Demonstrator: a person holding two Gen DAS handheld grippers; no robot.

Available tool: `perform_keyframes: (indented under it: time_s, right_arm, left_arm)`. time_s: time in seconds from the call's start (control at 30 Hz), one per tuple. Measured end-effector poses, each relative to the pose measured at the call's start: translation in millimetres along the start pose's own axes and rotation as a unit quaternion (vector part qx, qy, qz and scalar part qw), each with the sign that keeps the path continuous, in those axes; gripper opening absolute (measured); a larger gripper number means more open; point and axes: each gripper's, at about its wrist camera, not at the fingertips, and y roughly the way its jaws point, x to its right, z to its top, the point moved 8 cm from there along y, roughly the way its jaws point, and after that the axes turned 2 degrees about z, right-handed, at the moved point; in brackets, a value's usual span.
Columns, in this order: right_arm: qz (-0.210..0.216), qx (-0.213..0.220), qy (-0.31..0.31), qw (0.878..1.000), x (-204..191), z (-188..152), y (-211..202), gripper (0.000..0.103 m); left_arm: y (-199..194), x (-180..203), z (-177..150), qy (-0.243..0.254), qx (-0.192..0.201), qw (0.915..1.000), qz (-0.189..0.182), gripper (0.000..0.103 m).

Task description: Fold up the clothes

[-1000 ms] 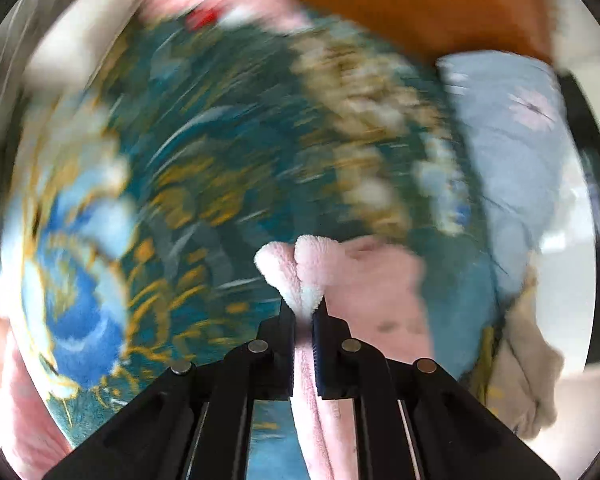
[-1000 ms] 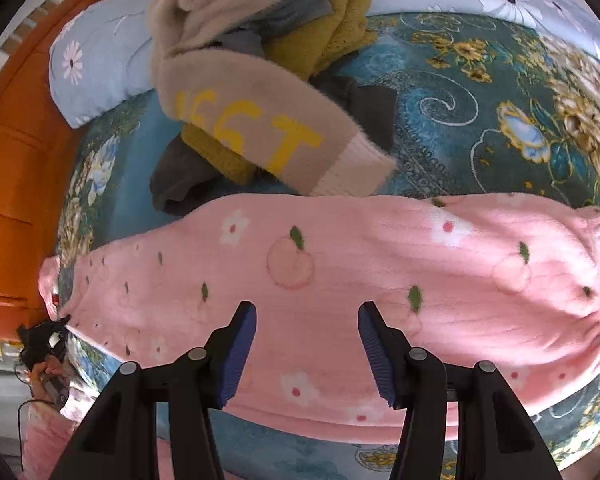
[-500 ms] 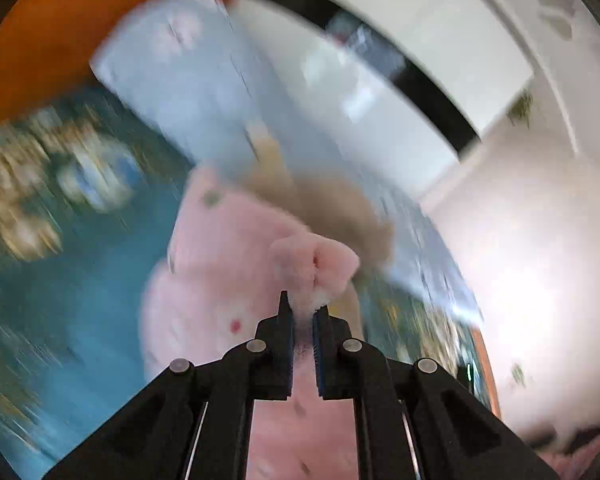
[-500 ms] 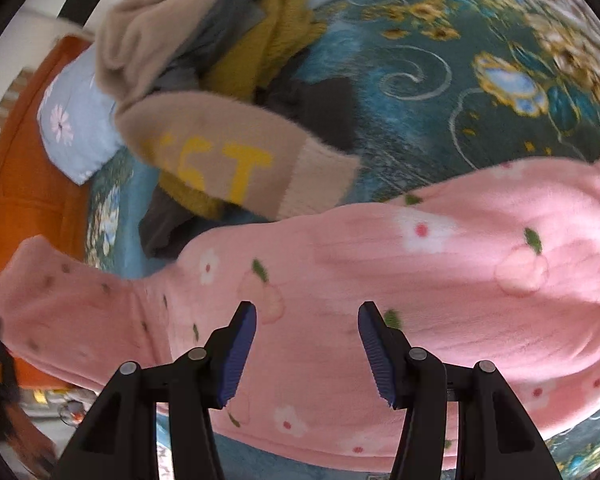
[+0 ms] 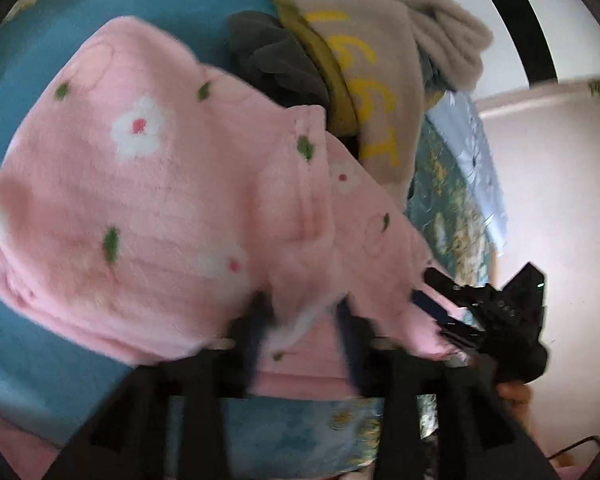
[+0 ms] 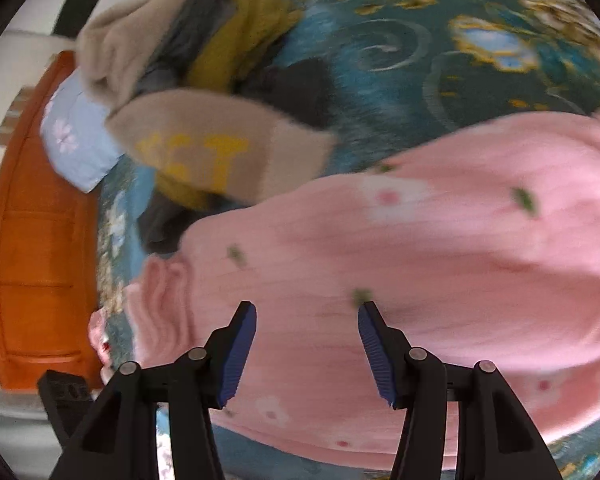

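Pink fleece garment [image 6: 440,264] lies folded across the teal flowered bed cover [image 6: 400,64], right below my tongs, with the beige-and-mustard clothes pile [image 6: 204,92] just beside its far edge. My right tongs [image 6: 306,350] are spread wide and empty above the fleece; I can't tell if they touch it. My left tongs [image 5: 300,332] are badly blurred: the jaws look parted with a pink fold bunched between them, so held or let go, cannot tell. I'd judge the fleece light, soft and floppy, thick enough to bunch, not slippery, and it won't hold a crease alone. Best hold is the ribbed cuff [image 6: 160,300] or a folded edge, pinching all layers. The garment's near edge is hidden behind both tongs, and its right end is cut off by the frame.
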Motion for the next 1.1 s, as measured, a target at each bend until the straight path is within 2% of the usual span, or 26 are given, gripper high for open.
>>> perform_keyframes:
  time_s: [0.07, 0.1, 0.2, 0.27, 0.4, 0.53, 0.63, 0.67, 0.7, 0.73, 0.77, 0.8, 0.9, 1.1]
  right_arm:
    - [0.027, -0.018, -0.030, 0.999, -26.2, -4.4, 12.1, 0.058]
    - [0.045, -0.031, -0.047, 0.997, -43.0, -7.5, 20.8, 0.062]
    - [0.090, -0.073, -0.067, 0.991, -79.7, -20.7, 49.4, 0.067]
    - [0.104, -0.091, -0.081, 0.987, -98.6, -28.3, 68.2, 0.071]
    - [0.102, -0.116, -0.094, 0.983, -118.5, -33.3, 103.4, 0.076]
    - [0.083, -0.123, -0.081, 0.986, -117.2, -29.2, 128.9, 0.077]
    - [0.086, -0.124, -0.073, 0.986, -119.4, -29.1, 134.7, 0.077]
    - [0.090, -0.124, -0.072, 0.986, -121.3, -29.9, 135.1, 0.075]
    - [0.092, -0.124, -0.077, 0.985, -124.6, -31.5, 135.4, 0.065]
    - [0.094, -0.124, -0.083, 0.984, -127.8, -33.2, 135.6, 0.044]
    - [0.099, -0.119, -0.089, 0.984, -129.5, -34.1, 128.9, 0.034]
    - [0.104, -0.115, -0.095, 0.983, -131.3, -35.0, 122.3, 0.019]
    - [0.119, -0.100, -0.113, 0.981, -136.6, -37.7, 102.2, 0.015]
    - [0.148, -0.072, -0.148, 0.975, -147.4, -43.4, 61.7, 0.015]
  left_arm:
    - [-5.0, -8.3, -1.1, -0.025, -0.001, 0.9996, -0.015, 0.050]
    - [-9.1, -13.7, -0.8, -0.036, 0.002, 0.9992, -0.015, 0.050]
    - [-28.5, -35.2, 4.3, -0.059, 0.039, 0.9974, 0.013, 0.050]
    - [-43.0, -47.7, 6.4, -0.070, 0.066, 0.9947, 0.037, 0.050]
    - [-73.1, -72.9, 10.2, -0.093, 0.119, 0.9850, 0.083, 0.050]
    - [-104.9, -98.1, 13.3, -0.115, 0.172, 0.9697, 0.129, 0.050]
    - [-115.9, -108.7, 9.9, -0.105, 0.192, 0.9611, 0.169, 0.050]
    - [-115.1, -109.3, 9.5, -0.102, 0.190, 0.9606, 0.175, 0.050]
    - [-112.5, -110.1, 8.1, -0.102, 0.187, 0.9604, 0.180, 0.050]
    - [-109.4, -111.4, 6.7, -0.105, 0.183, 0.9607, 0.181, 0.050]
    - [-108.6, -113.1, 6.5, -0.107, 0.180, 0.9610, 0.180, 0.050]
    - [-108.3, -113.9, 6.5, -0.109, 0.180, 0.9611, 0.179, 0.050]
    - [-112.2, -114.5, 6.9, -0.111, 0.187, 0.9600, 0.176, 0.050]
    - [-118.0, -129.0, 6.6, -0.138, 0.193, 0.9578, 0.162, 0.050]
